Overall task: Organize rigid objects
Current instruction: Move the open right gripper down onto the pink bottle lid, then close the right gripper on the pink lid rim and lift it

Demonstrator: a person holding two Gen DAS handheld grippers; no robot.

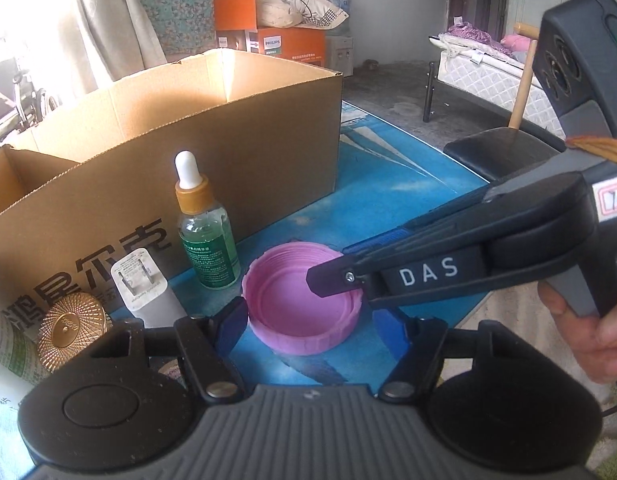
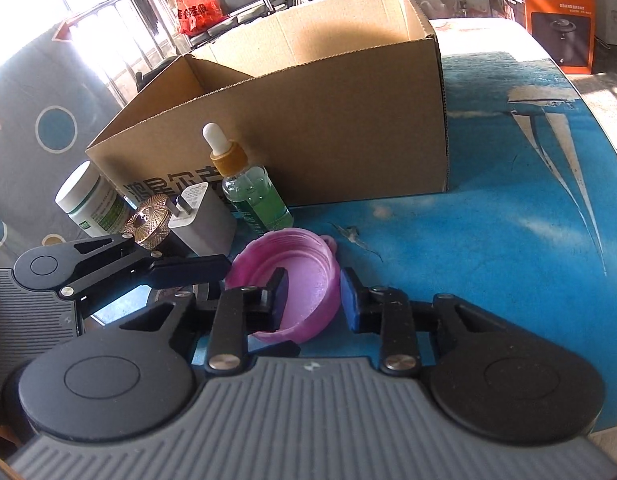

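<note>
At the lower left of the left wrist view:
- A gold disc [image 1: 72, 328] and a white charger [image 1: 144, 292] lie close together against the front of the box [image 1: 268, 152].
- Right of them a dropper bottle [image 1: 206, 236] of green liquid stands upright, close to the box wall.
- Low in the middle, the pink lid [image 1: 292, 308] lies hollow side up on the blue table [image 1: 408, 200], just right of the bottle.
- The left gripper [image 1: 310, 326] sits astride the lid with its jaws apart, one pad at each side of the rim. I can't tell whether either pad touches it.
- From the right edge, the right gripper [image 1: 344, 264] reaches in, held by a hand [image 1: 588, 332]. Its jaws are narrow but not clamped. One finger is down inside the lid and the other is outside its far wall. The right wrist view shows a gap between the inner pad and the wall.
</note>
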